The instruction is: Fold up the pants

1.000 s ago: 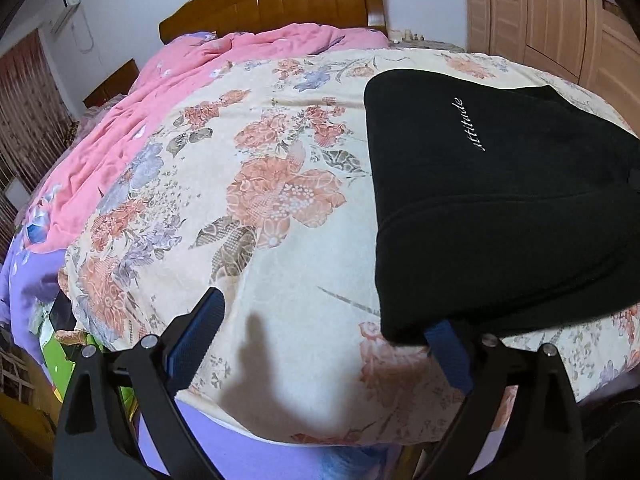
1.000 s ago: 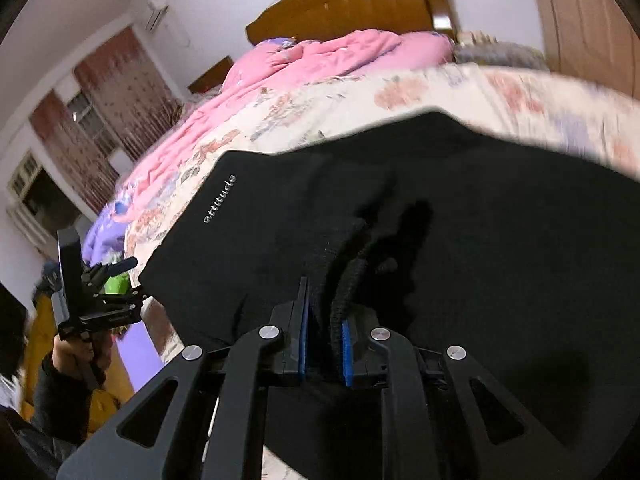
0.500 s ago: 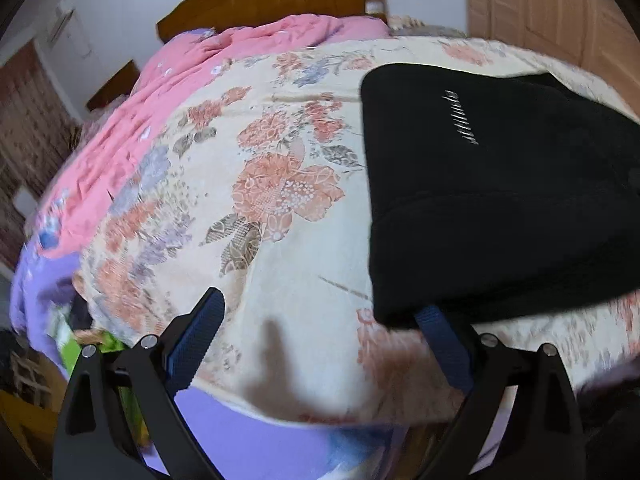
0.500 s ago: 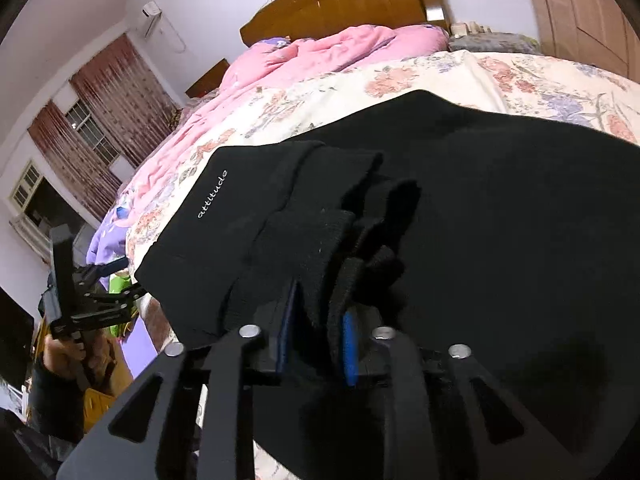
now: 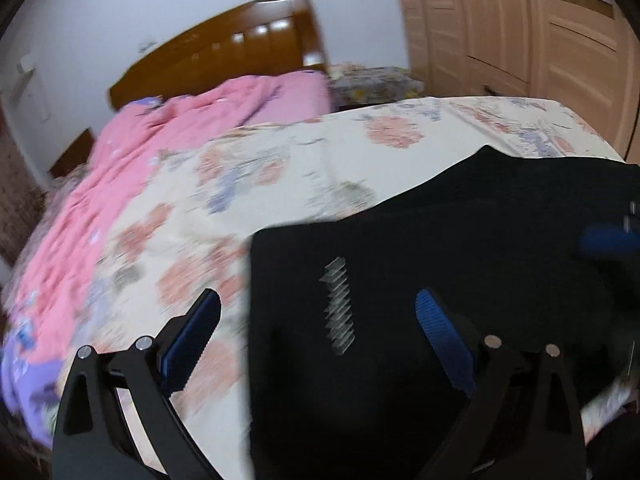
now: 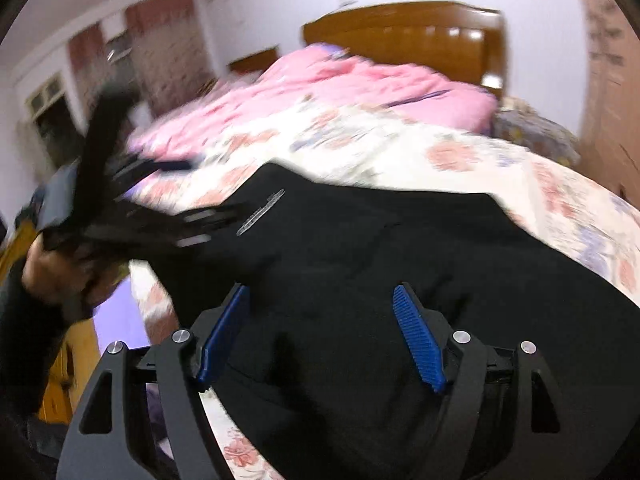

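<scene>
Lying folded on the floral bedspread, the black pants fill the lower right of the left view & the lower centre of the right view, near the bed's foot edge. Both grippers hang over them w/ fingers spread wide & nothing between: left gripper at the cloth's left edge, right gripper mid-cloth. Looks like between folds; next prob. needs a fresh pinch on an edge to double it over.
</scene>
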The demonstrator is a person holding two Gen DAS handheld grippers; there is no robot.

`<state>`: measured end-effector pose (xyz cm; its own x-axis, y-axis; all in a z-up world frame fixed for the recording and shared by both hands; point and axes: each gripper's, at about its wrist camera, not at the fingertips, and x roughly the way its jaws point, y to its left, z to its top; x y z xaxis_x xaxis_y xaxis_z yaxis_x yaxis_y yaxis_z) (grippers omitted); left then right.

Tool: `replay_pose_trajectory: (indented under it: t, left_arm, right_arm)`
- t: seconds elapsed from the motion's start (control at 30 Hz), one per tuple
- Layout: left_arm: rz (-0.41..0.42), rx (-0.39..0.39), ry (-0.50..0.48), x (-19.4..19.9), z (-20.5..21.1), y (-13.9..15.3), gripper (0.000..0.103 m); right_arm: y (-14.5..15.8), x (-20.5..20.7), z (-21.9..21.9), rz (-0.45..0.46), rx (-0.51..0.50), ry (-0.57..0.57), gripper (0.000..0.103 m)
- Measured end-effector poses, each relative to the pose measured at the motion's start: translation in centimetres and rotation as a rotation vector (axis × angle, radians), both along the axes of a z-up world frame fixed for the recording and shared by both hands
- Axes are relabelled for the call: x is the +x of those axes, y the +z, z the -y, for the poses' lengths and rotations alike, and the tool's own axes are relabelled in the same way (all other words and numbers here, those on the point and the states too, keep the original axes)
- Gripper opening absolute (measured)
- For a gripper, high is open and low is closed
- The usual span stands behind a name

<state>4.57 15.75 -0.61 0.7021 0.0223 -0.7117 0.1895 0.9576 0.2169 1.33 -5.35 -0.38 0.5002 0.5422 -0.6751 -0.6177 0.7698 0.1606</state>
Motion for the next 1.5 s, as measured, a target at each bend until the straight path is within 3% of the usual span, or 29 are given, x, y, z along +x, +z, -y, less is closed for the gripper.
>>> replay_pose_trajectory:
  t: [0.1,0.2,0.3,0.6,0.73,0.9,1.03,1.17,1.3,1.37,1.5]
  left_arm:
    - [-0.025,0.038,-0.013,2.8,1.5,-2.3,0.098]
    - [-0.060,0.047,-0.001,4.0,1.4,-4.6,0.100]
    - [-0.065,0.001,0.015,4.3,0.5,-4.7,0.102]
    - [-0.059,0.005,0.031,4.1,0.3,-4.7,0.102]
    - [-0.070,0.031,0.051,3.9,0.6,-4.1,0.102]
    - [-0.039,0.074,0.045,4.2,1.0,-2.9,0.102]
    - [-0.097,0.094,0.091,6.8,0.7,-3.9,0.102]
    - [-0.160,0.035,0.129,7.4,-0.3,-4.2,0.102]
    - [-0.132,0.044,0.156,6.6,0.1,-2.6,0.102]
    - [-0.126,0.073,0.170,7.3,0.1,-2.5,0.102]
    - [-0.156,0.061,0.191,9.3,-0.3,-3.5,0.102]
  right_arm:
    - [-2.4,0.1,0.0,-0.046,-0.067,0.009,0.071]
    - [-3.6,-0.2,1.7,-0.062,-0.001,0.027,0.073]
    - [-3.7,-0.3,2.7,-0.087,0.047,0.043,0.073]
    - [-3.8,-0.6,3.2,-0.101,0.066,0.051,0.073]
    - [-2.8,-0.6,3.6,-0.122,0.047,0.020,0.074]
    - [-1.6,0.0,4.4,-0.074,0.070,-0.023,0.078]
    - [-3.9,0.9,4.5,-0.134,0.009,-0.064,0.087]
    - [-4.0,0.5,6.3,-0.173,0.062,-0.093,0.088]
    - [-1.9,0.4,9.6,-0.099,0.058,-0.163,0.088]
    - [-1.6,1.6,12.3,-0.068,0.001,-0.264,0.088]
    - [-2.7,4.9,16.8,-0.098,-0.148,-0.439,0.088]
